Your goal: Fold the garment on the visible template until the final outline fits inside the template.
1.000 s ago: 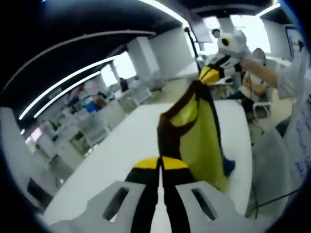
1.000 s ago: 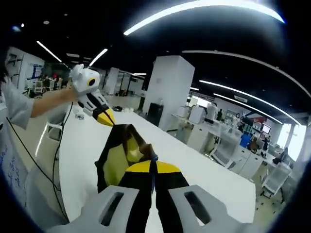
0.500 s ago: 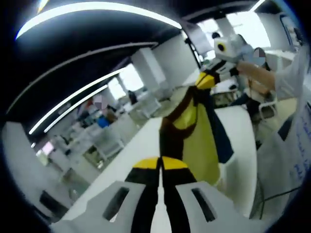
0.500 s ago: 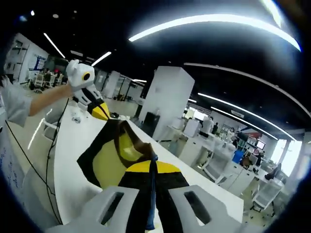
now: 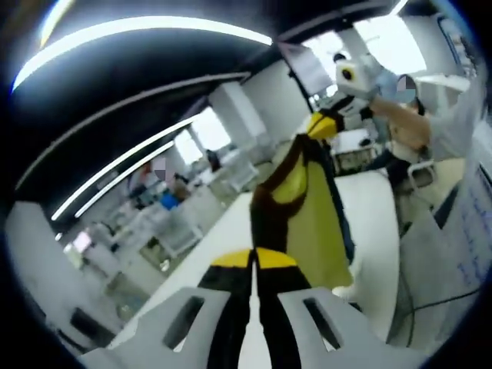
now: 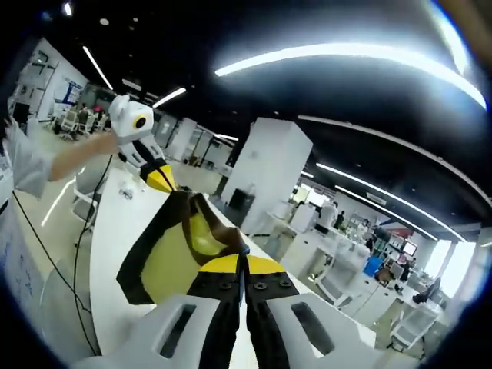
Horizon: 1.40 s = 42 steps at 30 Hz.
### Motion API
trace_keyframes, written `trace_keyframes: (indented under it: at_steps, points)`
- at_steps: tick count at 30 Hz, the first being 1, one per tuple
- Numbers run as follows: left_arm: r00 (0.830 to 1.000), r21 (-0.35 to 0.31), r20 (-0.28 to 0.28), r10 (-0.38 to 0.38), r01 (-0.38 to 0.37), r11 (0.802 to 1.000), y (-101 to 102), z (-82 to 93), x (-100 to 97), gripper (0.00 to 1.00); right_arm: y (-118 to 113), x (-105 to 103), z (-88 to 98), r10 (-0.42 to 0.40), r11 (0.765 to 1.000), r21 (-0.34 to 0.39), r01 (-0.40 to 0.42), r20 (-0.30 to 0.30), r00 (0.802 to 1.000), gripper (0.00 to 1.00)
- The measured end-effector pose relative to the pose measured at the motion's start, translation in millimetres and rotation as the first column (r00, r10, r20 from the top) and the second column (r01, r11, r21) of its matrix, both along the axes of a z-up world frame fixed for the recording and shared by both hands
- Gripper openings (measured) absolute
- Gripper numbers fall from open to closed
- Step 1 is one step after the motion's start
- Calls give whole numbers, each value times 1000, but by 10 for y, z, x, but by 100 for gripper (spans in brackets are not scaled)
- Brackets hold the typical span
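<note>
One long white table [image 5: 377, 223] lies under a yellow garment [image 5: 307, 211] with dark brown and navy trim, held up in the air above it and stretched between both tools. Left gripper [image 5: 254, 257] is clamped tight on one corner of the cloth; right gripper [image 6: 241, 261] is clamped on the opposite corner, its fabric bunched at the tips.

No text, label, brand or number is showing clearly enough to be read in either view
</note>
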<state>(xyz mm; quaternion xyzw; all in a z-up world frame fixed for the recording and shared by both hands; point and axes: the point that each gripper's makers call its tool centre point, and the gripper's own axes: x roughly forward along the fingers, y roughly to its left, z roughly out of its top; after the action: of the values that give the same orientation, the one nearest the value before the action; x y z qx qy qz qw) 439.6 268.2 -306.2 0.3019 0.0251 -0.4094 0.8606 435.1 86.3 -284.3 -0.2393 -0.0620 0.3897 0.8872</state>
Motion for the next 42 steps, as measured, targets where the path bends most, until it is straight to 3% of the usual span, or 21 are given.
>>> trace_keyframes:
  at_steps: [6,13,23,36,42]
  points:
    - [1000,14,9,-15,15,1000,-18,80,-263,0,1,-270,-11,12,1000,-1,-12,10,1000,1]
    - [1000,35,8,-20,20,999,-48,7,-588,0,47,-600,-106,34,999,-16,-34,9,999,1]
    - [995,55,-80,-57,61,997,-119,-381,-854,0,90,-773,-454,47,998,-30,-48,-50,998,1]
    - [975,54,-212,-65,79,995,-135,-940,-700,0,191,-626,-1045,61,997,-28,-67,-184,981,1]
    - [952,31,-292,-91,105,994,-168,-1210,-575,0,206,-487,-1330,55,998,-8,-59,-256,965,1]
